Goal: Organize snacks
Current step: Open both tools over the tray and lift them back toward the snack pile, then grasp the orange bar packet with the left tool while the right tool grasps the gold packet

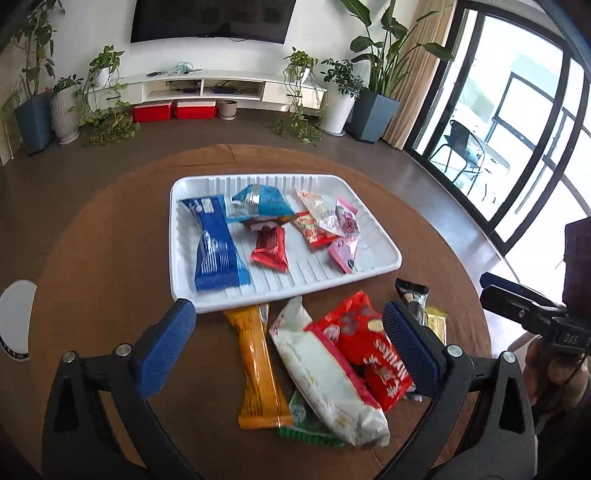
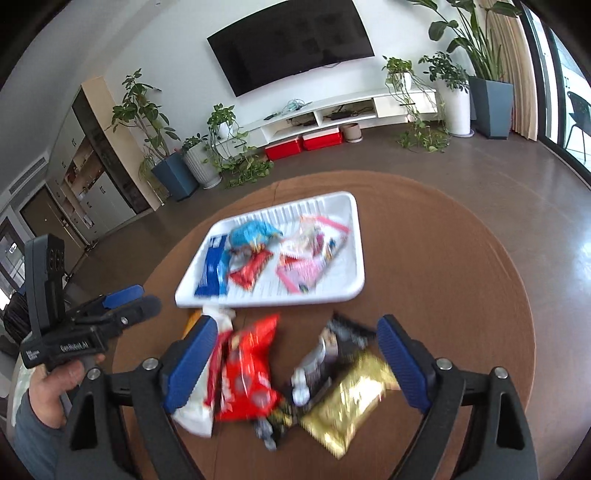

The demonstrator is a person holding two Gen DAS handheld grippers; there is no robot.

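A home living room — a wall-mounted television [image 1: 208,20] hangs on the far wall above a low white media console [image 1: 221,86], potted plants [image 1: 376,70] stand at both sides, and glass balcony doors [image 1: 517,122] with a curtain [image 1: 417,74] fill the right.

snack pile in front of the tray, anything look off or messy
Yes: the orange bar, white pack, red bag and gold pack lie heaped and overlapping on the table, outside the white tray.
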